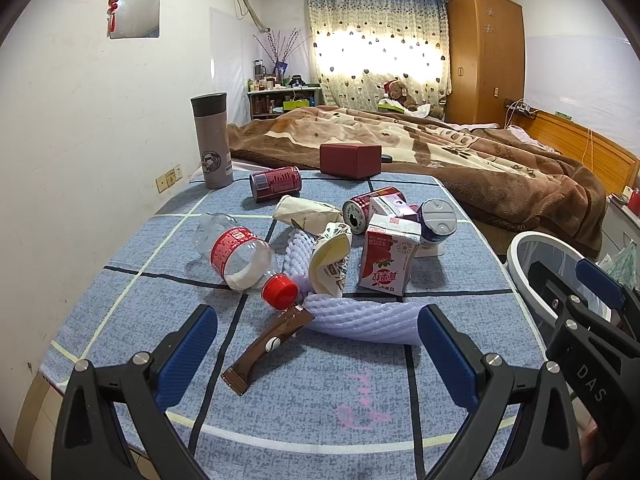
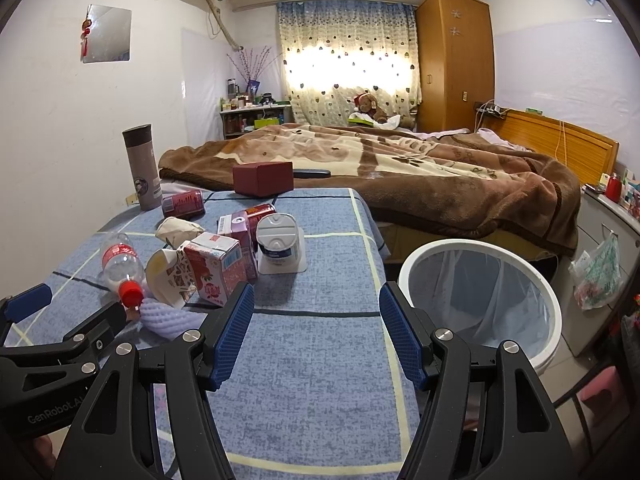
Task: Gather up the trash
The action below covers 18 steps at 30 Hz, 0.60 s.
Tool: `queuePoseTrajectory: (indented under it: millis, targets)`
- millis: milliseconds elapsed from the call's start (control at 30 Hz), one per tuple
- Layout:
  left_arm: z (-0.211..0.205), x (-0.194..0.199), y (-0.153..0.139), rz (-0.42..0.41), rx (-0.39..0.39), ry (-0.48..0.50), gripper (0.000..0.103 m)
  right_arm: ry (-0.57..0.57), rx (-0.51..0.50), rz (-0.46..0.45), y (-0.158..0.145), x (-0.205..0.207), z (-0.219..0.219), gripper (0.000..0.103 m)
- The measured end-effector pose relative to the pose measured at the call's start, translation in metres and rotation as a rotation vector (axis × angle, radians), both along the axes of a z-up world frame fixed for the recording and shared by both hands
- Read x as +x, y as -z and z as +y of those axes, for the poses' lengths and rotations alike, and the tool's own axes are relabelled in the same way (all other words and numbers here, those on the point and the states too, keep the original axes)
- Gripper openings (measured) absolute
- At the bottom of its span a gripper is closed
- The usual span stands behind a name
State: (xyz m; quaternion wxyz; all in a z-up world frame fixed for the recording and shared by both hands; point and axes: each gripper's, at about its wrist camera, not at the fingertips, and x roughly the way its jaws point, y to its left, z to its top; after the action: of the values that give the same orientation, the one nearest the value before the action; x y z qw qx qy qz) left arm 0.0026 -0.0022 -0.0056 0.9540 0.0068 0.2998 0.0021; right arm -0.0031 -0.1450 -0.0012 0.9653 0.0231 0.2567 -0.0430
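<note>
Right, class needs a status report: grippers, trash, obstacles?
Left gripper open, empty. Right gripper open, empty. Trash pile untouched on table; bin beside it. Nothing blocking.

The room is lit mainly through the curtain (image 1: pixel 378 52), where the centre is blown out to white glare; soft shadows are cast beside the litter on the table (image 1: pixel 304 392). Straight lines are bent towards the edges and the corners are blacked out; everything is kept fairly sharp.

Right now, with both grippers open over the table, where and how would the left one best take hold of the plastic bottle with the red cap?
Probably across the plastic bottle at its red-labelled middle, coming down from above. It lies on its side, cap toward the left gripper, so the open fingers can straddle the round body. The cap end touches the foam netting.
</note>
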Motion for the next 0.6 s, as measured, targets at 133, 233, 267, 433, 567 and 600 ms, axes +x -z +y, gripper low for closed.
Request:
queuePoseTrajectory:
  millis: [133,233,267,433,567,600]
  targets:
    - [0.0001,0.0000,0.0002,0.000,-0.001,0.000,0.102,0.001,0.000,0.001,-0.0001,-0.0001,-0.0005,0.067]
    - [0.0002,0.0001,0.0002,0.000,-0.001,-0.001,0.102,-0.001,0.000,0.001,-0.0001,-0.0001,-0.0009,0.067]
    - [0.0004,-0.0002,0.0001,0.000,-0.001,-0.001,0.102,0.000,0.000,0.000,0.0001,-0.0002,-0.0003,0.067]
    - [0.0010,-0.0001,0.0006,0.002,-0.002,-0.001,0.102,0.005,0.001,0.004,0.0002,0.0004,-0.0003,0.067]
    - [0.0016,-0.0006,0.0011,0.002,-0.002,-0.003,0.102,0.006,-0.001,0.003,0.0002,0.0012,0.0000,0.067]
    - [0.0016,-0.0007,0.0012,0.002,-0.001,-0.002,0.102,0.005,0.000,0.002,0.0000,0.0007,0.0001,0.067]
